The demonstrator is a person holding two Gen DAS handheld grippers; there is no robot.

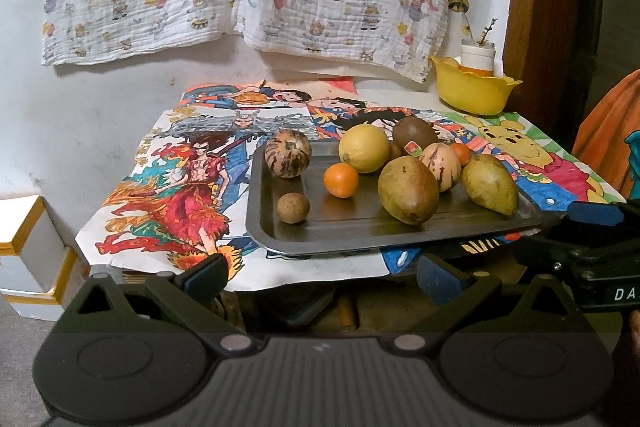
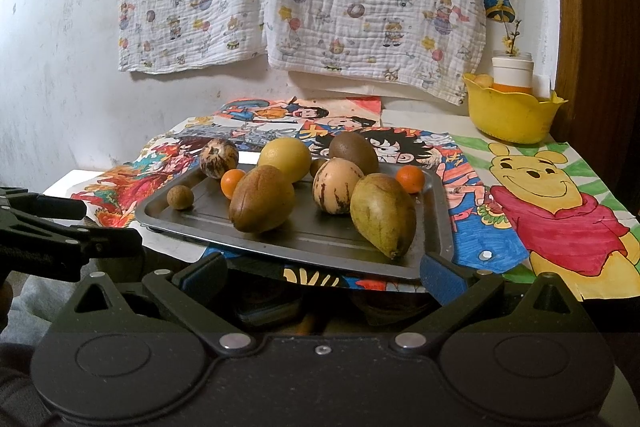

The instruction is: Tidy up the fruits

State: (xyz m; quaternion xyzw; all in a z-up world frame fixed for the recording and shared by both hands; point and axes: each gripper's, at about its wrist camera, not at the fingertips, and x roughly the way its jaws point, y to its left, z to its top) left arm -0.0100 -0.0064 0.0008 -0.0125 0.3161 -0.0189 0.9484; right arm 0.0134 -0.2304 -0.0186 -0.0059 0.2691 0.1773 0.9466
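- Fruits lie on the metal tray (image 1: 280, 239) on the drawing-covered table: in my left wrist view, a striped round fruit (image 1: 287, 153) at the far left corner, a small brown ball (image 1: 293, 208) near it, an orange (image 1: 341, 180), a yellow citrus (image 1: 364, 148) and two green mangoes (image 1: 408, 195) to the right.
- My left gripper (image 1: 322, 277) hangs below the table's near edge, fingers spread, holding nothing.
- In my right wrist view, the same tray (image 2: 438, 223) carries the fruit; a yellow bowl (image 2: 510, 117) sits far right.
- My right gripper (image 2: 324, 273) is spread wide and empty, just before the tray's near rim.
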